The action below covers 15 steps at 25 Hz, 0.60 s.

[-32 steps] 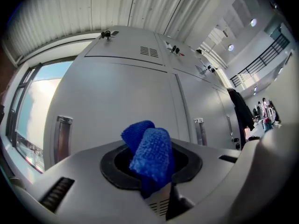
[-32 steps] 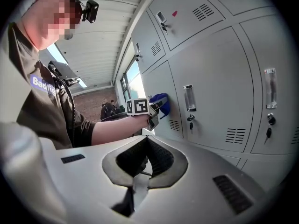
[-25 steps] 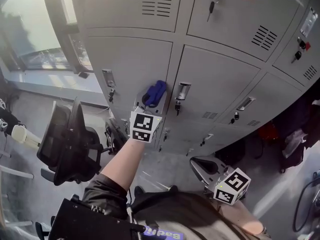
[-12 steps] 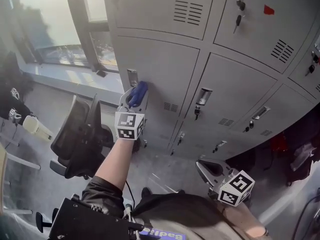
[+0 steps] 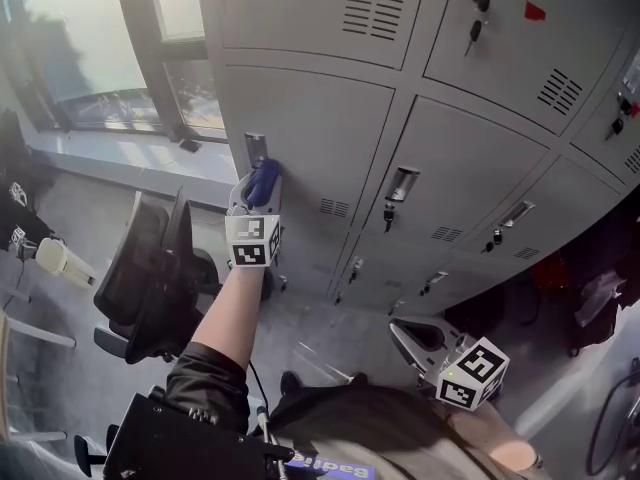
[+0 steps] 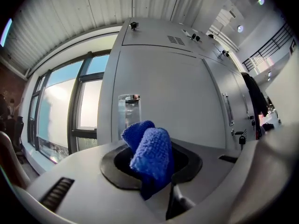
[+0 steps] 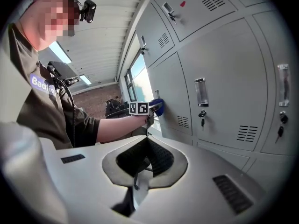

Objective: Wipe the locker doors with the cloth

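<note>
Clamping the bunched blue cloth (image 6: pixel 150 153) between its jaws, the left hand-held gripper (image 5: pixel 261 184) holds it up to the grey locker door (image 5: pixel 320 133), just below that door's recessed handle (image 5: pixel 255 148). The right hand-held gripper (image 7: pixel 146 143) hangs low and well away from that handle, its jaws closed together on nothing. A second ago the cloth was well right of the handle, at the seam with the next door, and it has since slid left to sit under it; the cloth covers the left jaw tips, and its contact with the door cannot be made out.
</note>
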Tool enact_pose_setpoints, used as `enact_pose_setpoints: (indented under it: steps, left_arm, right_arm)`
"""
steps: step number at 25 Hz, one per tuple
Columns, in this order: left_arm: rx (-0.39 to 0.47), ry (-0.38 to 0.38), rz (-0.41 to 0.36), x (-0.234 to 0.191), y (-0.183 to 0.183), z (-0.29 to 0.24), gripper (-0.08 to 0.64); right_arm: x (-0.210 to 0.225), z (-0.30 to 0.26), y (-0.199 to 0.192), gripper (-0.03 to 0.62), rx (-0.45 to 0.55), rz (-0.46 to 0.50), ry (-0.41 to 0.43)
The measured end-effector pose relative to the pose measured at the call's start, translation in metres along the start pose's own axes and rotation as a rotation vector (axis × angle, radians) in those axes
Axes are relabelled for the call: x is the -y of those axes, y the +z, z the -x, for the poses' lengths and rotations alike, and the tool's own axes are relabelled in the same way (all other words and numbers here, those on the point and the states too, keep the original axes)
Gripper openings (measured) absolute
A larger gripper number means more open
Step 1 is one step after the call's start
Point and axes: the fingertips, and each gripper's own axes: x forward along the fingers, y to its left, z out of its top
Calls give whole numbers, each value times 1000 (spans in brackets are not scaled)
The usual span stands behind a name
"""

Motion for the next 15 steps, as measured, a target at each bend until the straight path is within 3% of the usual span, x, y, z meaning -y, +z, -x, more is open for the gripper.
enact_pose_setpoints:
  steps: [5, 15]
  left_arm:
    - [30, 8, 65, 18, -3, -3, 124]
    - [53, -115, 85, 108, -5, -15, 126]
  right_arm:
    - [10, 16, -11, 5, -5, -28, -46]
    - [22, 30, -22, 5, -5, -54, -52]
